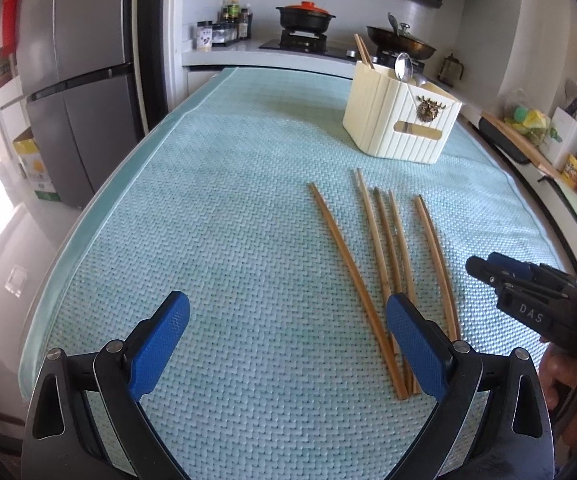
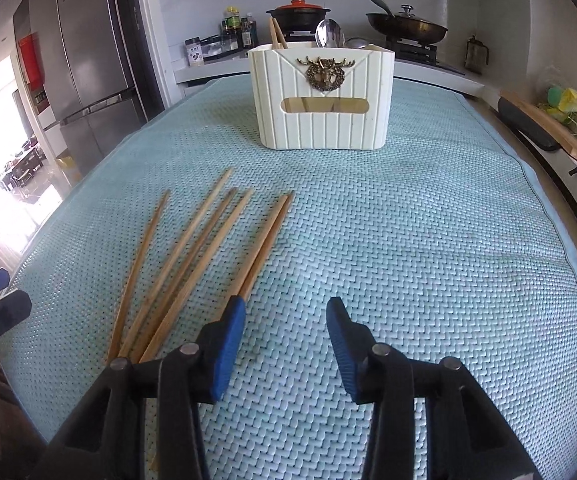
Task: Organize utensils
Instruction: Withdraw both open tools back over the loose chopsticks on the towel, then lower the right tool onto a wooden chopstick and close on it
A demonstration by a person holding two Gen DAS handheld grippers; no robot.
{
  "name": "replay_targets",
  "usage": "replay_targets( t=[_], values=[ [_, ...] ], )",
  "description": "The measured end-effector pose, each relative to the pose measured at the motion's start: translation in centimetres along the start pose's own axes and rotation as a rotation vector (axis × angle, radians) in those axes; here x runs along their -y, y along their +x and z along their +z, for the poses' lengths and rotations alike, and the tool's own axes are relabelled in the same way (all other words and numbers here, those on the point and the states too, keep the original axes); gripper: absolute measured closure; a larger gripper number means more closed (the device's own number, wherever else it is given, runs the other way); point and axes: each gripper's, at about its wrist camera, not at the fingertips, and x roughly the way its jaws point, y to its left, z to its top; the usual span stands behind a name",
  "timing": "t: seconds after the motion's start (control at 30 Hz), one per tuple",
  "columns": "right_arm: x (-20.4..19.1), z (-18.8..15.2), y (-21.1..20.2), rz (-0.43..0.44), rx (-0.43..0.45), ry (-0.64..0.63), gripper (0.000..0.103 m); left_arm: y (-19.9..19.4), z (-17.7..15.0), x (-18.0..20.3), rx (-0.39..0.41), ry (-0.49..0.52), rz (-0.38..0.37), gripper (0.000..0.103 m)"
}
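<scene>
I have both grippers low over the pale teal woven mat (image 1: 216, 208); my left gripper (image 1: 288, 344) stands spread wide with nothing between its blue pads, its right pad (image 1: 416, 344) lying over the near ends of the loose chopsticks (image 1: 384, 264); whether it touches them I cannot tell. My right gripper (image 2: 286, 340) is part-way apart and grasps nothing; only bare mat shows between its fingers, and its left finger (image 2: 228, 340) sits just beside, perhaps over, the near end of the rightmost pair of chopsticks (image 2: 266, 240). The chopsticks lie fanned on the mat, roughly side by side, their far tips pointing toward the cream ribbed holder (image 2: 322, 96); they are well short of it. The holder stands upright near the far edge of the mat, a brass stag emblem (image 2: 324, 74) on its front; a pair of chopsticks (image 2: 277, 34) and a metal spoon (image 2: 329, 34) already stand in it, in separate parts as far as I can tell. Behind it are a stove with a black pot (image 2: 298, 14) and a pan (image 2: 406, 28); a grey fridge (image 2: 88, 60) stands at the left.
</scene>
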Motion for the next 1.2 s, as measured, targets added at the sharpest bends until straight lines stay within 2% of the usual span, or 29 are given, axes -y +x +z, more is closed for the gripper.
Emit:
replay_targets(
  t=[0.4, 0.57, 0.73, 0.9, 1.0, 1.1, 1.2],
  values=[
    [-0.9, -0.2, 2.8, -0.011, -0.066, -0.027, 0.06, 1.2, -0.2, 0.2, -0.03, -0.002, -0.006, 0.004],
    [-0.8, 0.2, 1.8, -0.013, -0.023, 0.005, 0.06, 1.4, -0.3, -0.7, -0.036, -0.022, 0.004, 0.004],
    [-1.5, 0.5, 1.4, 0.043, -0.026, 0.0, 0.06, 1.4, -0.3, -1.1, -0.035, -0.036, 0.006, 0.004],
    [-3.2, 0.3, 2.4, 0.061, -0.053, -0.033, 0.06, 1.5, -0.3, -1.1, -0.039, -0.032, 0.005, 0.004],
    [-4.0, 0.0, 2.8, 0.028, -0.055, -0.067, 0.06, 1.3, -0.5, -1.3, -0.037, -0.033, 0.008, 0.004],
    [-4.2, 0.2, 2.9, 0.046, -0.062, -0.056, 0.06, 1.4, -0.6, -1.6, -0.04, -0.044, 0.008, 0.004],
    [-5.2, 0.2, 3.1, -0.006, -0.061, -0.111, 0.06, 1.6, -0.7, -1.8, -0.046, -0.052, 0.01, 0.004]
  ],
)
